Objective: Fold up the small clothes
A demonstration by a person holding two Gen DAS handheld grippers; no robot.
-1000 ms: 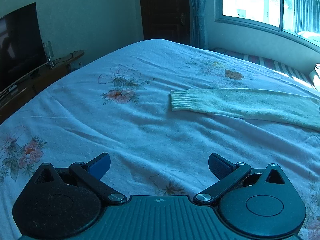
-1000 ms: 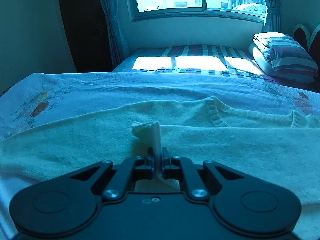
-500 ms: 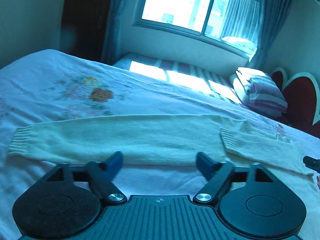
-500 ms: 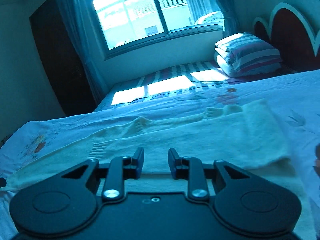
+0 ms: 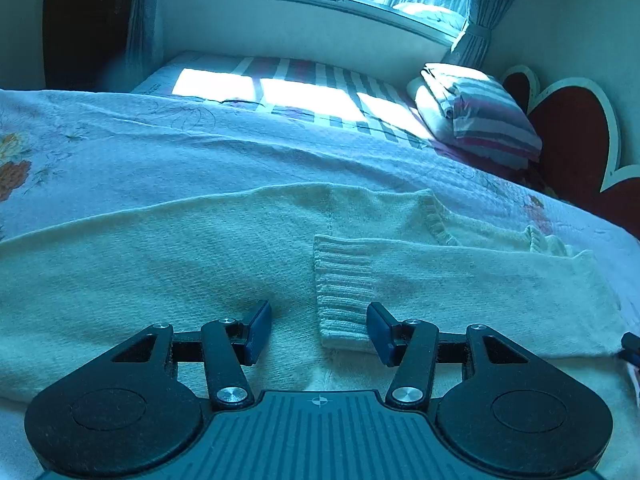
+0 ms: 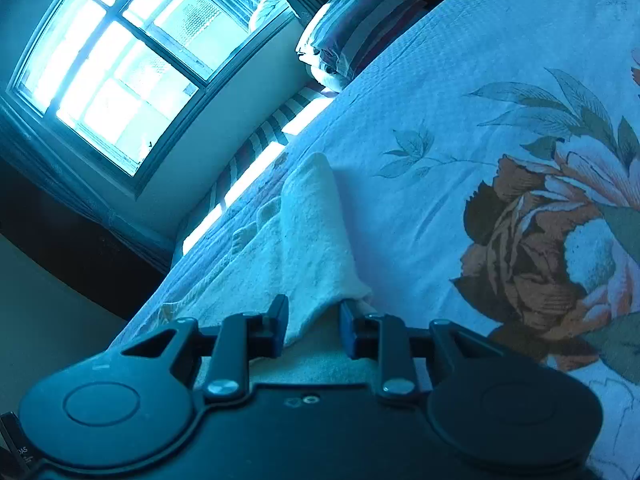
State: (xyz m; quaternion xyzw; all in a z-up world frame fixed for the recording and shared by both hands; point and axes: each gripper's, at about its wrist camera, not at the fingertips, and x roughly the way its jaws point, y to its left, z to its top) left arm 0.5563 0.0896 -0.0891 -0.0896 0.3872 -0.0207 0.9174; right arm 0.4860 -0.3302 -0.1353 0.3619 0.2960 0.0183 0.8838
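Sweater point(image 5: 180, 272) lies flat on the bedspread point(image 5: 160, 152), long axis across us, 1 sleeve cuff point(image 5: 342, 292) folded onto its body. Our left gripper point(image 5: 318, 330) hangs released, the cuff just ahead between its fingers. Our right gripper point(image 6: 312, 326) is also unclenched, straddling the sweater's edge.

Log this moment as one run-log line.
stage: sleeve folded across sweater | left gripper: open beside cuff | right gripper: open at sweater edge | surface: floral bedspread

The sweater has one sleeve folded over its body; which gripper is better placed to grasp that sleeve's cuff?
Probably left. The left gripper is open with the ribbed cuff between its fingers. The right gripper sits open at the sweater edge.
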